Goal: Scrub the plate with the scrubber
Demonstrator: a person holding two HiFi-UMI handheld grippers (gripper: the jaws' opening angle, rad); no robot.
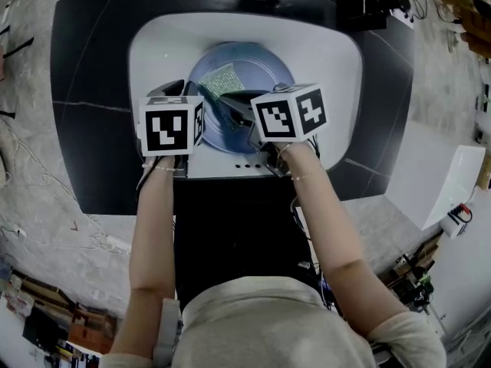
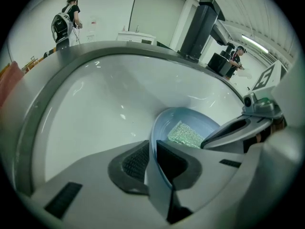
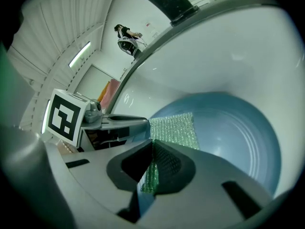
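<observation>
A pale blue plate (image 1: 253,71) lies in the white sink basin (image 1: 330,60). A green glittery scrubber (image 1: 221,79) rests flat on the plate's left part. My left gripper (image 2: 151,163) is shut on the plate's near-left rim (image 2: 155,128). My right gripper (image 3: 151,168) is shut on the near edge of the scrubber (image 3: 174,130), which lies against the plate (image 3: 238,137). In the head view both marker cubes (image 1: 170,125) (image 1: 289,112) hide the jaws.
The sink sits in a dark counter (image 1: 84,90). A black faucet column (image 2: 198,30) rises at the basin's far side. People stand in the room beyond (image 2: 64,25) (image 2: 236,56). A white box (image 1: 449,175) stands at the right.
</observation>
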